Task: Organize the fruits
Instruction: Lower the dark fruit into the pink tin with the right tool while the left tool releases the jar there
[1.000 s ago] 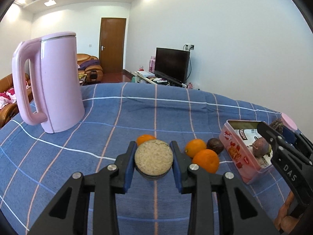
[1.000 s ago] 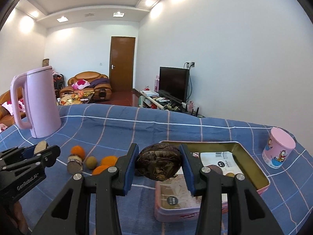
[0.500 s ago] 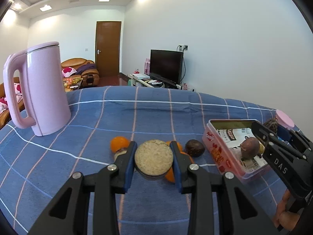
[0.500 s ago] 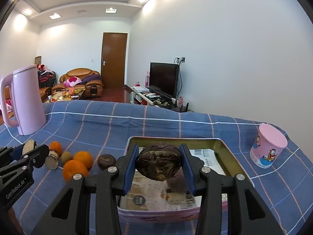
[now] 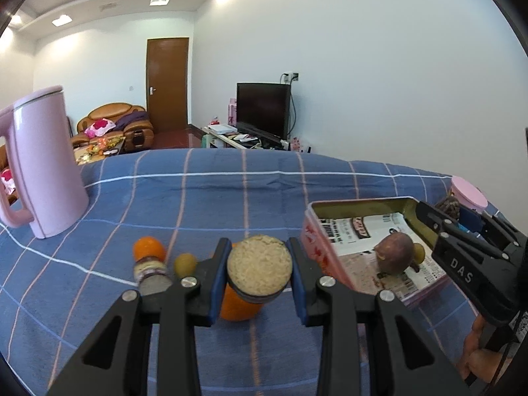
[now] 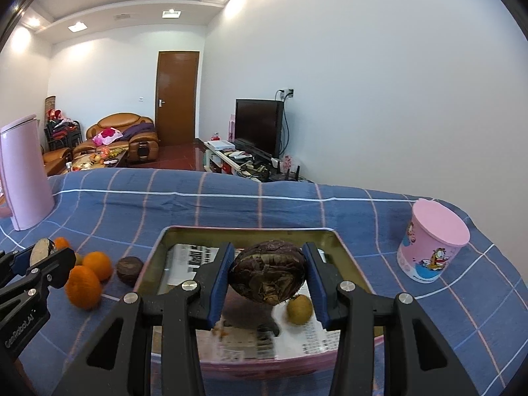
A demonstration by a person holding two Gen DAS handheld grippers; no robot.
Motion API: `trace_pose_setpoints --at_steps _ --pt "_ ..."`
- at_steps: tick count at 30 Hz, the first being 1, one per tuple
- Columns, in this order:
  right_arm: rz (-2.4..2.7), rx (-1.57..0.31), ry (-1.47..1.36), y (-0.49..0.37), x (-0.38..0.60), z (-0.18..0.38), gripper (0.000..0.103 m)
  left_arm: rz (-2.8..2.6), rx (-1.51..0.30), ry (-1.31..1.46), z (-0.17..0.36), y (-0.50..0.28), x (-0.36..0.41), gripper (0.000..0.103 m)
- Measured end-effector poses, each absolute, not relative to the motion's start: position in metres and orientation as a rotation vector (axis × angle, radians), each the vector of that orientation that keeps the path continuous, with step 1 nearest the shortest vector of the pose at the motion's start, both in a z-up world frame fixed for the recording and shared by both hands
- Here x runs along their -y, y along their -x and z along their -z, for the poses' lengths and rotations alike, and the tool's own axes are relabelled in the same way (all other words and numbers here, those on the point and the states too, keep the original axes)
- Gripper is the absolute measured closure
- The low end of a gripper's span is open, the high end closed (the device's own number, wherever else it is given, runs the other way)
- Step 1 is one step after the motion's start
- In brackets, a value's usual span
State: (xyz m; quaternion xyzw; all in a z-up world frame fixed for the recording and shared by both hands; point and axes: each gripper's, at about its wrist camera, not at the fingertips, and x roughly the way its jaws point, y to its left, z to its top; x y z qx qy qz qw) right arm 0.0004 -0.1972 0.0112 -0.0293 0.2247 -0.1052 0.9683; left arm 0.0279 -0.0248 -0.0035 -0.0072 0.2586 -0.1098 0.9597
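My left gripper (image 5: 259,265) is shut on a round beige-faced fruit half (image 5: 259,262) and holds it above an orange (image 5: 238,305) on the blue checked cloth. Another orange (image 5: 148,247), a small green fruit (image 5: 185,263) and a cut dark fruit (image 5: 150,269) lie to its left. My right gripper (image 6: 269,277) is shut on a dark wrinkled fruit (image 6: 268,275) over the pink tin box (image 6: 250,231). The tin (image 5: 358,203) holds a brown fruit (image 5: 394,252) and a small yellow-green fruit (image 6: 299,308). Two oranges (image 6: 89,275) and a dark fruit (image 6: 129,269) lie left of the tin.
A tall pink kettle (image 5: 43,165) stands at the far left of the table. A pink cartoon cup (image 6: 432,242) stands right of the tin. The table's far edge (image 6: 231,178) drops to a living room with a TV and sofa.
Both grippers have moved forward and right with their fruits still held. The right gripper now sits lower over the tin's inside; the left one is over the oranges, nearer the tin.
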Motion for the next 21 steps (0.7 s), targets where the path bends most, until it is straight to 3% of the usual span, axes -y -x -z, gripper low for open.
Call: trace_pose_setpoints --at_steps 21 --pt "0.253 -0.543 0.033 -0.017 0.261 -0.001 0.058 0.335 -0.570 -0.029 0.005 -0.047 0.117 0.067"
